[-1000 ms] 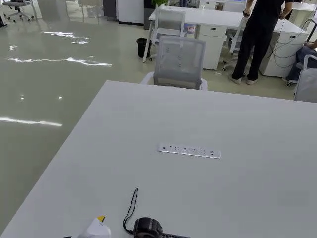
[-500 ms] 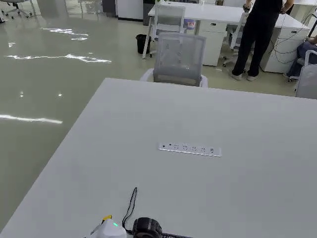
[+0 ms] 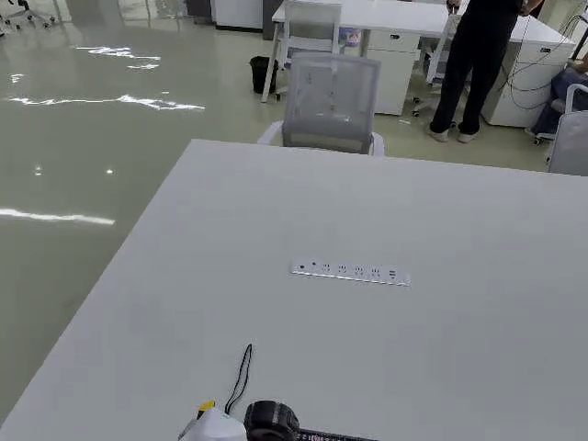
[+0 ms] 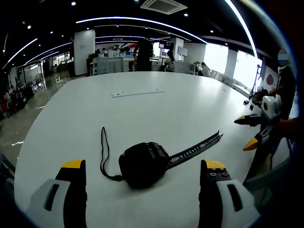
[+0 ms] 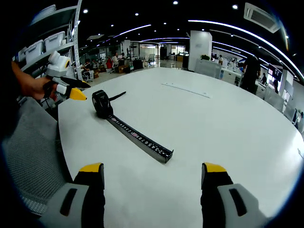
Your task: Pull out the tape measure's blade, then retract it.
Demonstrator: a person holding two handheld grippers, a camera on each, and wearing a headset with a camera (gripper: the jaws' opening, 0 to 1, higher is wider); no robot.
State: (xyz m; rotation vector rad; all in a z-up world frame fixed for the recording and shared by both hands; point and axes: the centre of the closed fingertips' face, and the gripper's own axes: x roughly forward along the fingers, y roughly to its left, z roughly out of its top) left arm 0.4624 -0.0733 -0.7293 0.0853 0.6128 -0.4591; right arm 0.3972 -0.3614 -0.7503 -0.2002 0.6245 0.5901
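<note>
The black tape measure (image 4: 143, 164) lies on the white table (image 3: 367, 349) with its dark blade (image 4: 197, 148) pulled out and resting flat. A black wrist cord (image 4: 103, 152) trails from the case. My left gripper (image 4: 141, 185) is open, its yellow-tipped jaws on either side of the case and a little short of it. In the head view the case (image 3: 271, 421) sits at the bottom edge with the left gripper (image 3: 213, 424) just to its left. My right gripper (image 5: 148, 178) is open and empty, short of the blade's free end (image 5: 165, 155). The case (image 5: 102, 103) lies beyond.
A white power strip (image 3: 350, 273) is set into the table's middle. A grey mesh chair (image 3: 329, 103) stands at the far edge. Behind it are desks and a standing person (image 3: 475, 64). Glossy floor lies to the left.
The left gripper has moved right, closer to the tape measure's case. The head camera has tilted slightly, shifting the scene.
</note>
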